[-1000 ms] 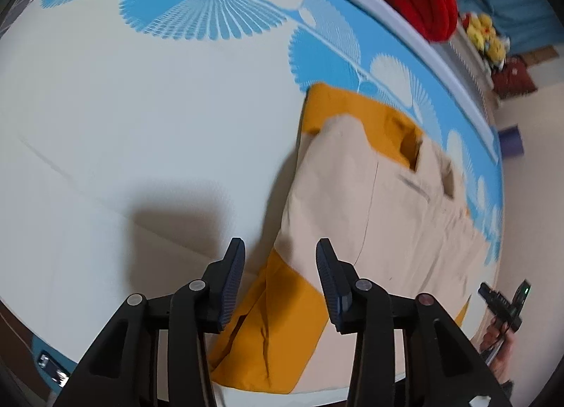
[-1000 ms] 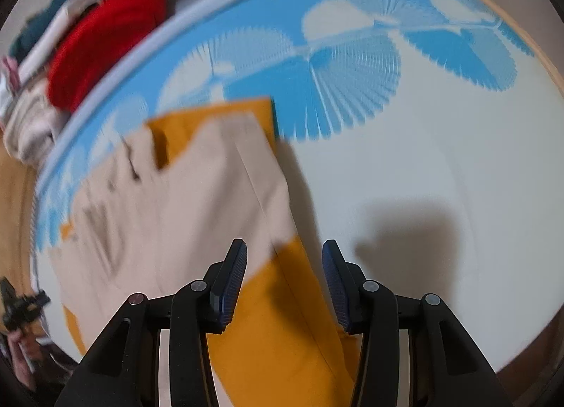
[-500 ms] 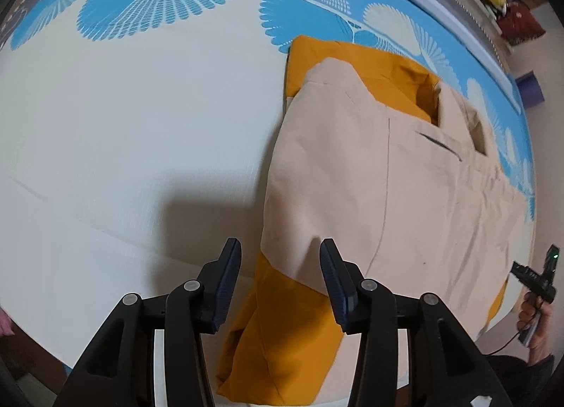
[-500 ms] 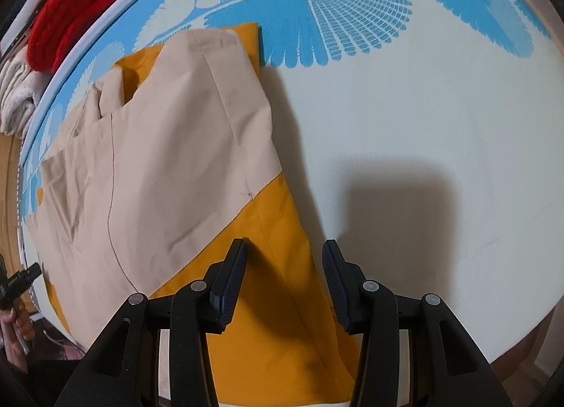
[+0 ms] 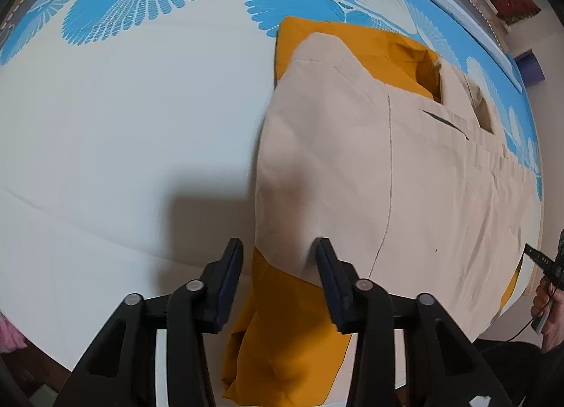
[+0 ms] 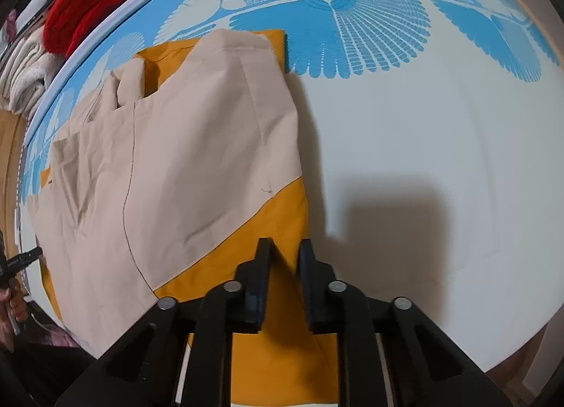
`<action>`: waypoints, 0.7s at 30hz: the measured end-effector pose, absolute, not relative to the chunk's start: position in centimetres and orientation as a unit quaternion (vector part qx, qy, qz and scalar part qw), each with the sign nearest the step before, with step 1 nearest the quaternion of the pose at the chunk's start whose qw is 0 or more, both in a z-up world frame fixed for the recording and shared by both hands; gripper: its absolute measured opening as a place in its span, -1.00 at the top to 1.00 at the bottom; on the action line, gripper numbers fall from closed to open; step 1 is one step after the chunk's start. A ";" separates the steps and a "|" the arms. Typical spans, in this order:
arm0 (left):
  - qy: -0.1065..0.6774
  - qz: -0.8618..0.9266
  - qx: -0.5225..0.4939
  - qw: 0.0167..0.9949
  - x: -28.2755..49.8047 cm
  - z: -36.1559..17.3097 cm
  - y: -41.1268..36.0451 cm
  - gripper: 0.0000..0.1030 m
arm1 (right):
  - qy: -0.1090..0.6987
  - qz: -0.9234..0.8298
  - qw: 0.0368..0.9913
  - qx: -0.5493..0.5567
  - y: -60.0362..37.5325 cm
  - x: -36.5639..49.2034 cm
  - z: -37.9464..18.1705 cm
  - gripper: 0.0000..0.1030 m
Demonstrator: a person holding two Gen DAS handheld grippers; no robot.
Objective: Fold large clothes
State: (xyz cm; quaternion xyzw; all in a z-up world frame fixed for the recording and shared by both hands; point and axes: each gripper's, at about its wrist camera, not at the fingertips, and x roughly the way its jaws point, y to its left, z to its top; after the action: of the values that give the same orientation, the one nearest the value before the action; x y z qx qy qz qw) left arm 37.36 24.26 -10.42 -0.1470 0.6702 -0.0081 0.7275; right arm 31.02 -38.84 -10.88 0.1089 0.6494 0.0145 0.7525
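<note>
Now left tool (image 5: pixel 278 259) gapes over garment (image 5: pixel 370 177) at 6 o'clock; right tool (image 6: pixel 284 259) pinches its orange hem on the bed (image 6: pixel 423 132).

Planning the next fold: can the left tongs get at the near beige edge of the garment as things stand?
Probably yes. The left tongs stand open right at the garment, its beige edge showing between the fingers, with nothing lying across the way.

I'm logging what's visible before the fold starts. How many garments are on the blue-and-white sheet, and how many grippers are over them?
Garments, one beige and mustard-yellow garment: 1
Grippers, left gripper and right gripper: 2
Total: 3
</note>
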 end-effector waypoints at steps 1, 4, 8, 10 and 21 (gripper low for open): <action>0.671 -0.009 -0.144 0.728 37.4 -10.4 24.1 0.51 | 0.647 0.017 0.755 0.105 -38.6 31.1 -10.7 0.83; 0.666 -0.016 -0.146 0.731 37.5 -10.1 24.0 0.84 | 0.634 0.021 0.767 0.094 -38.3 31.0 -9.7 0.86; 0.639 -0.016 -0.157 0.753 37.9 -8.4 24.2 0.95 | 0.612 0.025 0.784 0.095 -38.2 30.8 -8.2 0.92; 0.606 -0.015 -0.186 0.773 38.2 -6.7 24.9 0.97 | 0.581 0.028 0.806 0.112 -38.4 30.7 -6.4 0.93; 0.486 0.019 -0.204 0.850 40.1 -1.8 24.9 0.97 | 0.446 -0.002 0.887 0.122 -37.9 32.7 -0.3 0.95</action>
State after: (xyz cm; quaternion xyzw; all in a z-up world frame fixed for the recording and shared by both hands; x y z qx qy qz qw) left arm 40.12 24.91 -1.82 -0.2038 0.4856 0.0189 0.8499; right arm 32.67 -37.94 -0.29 0.1218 0.4464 -0.0021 0.8865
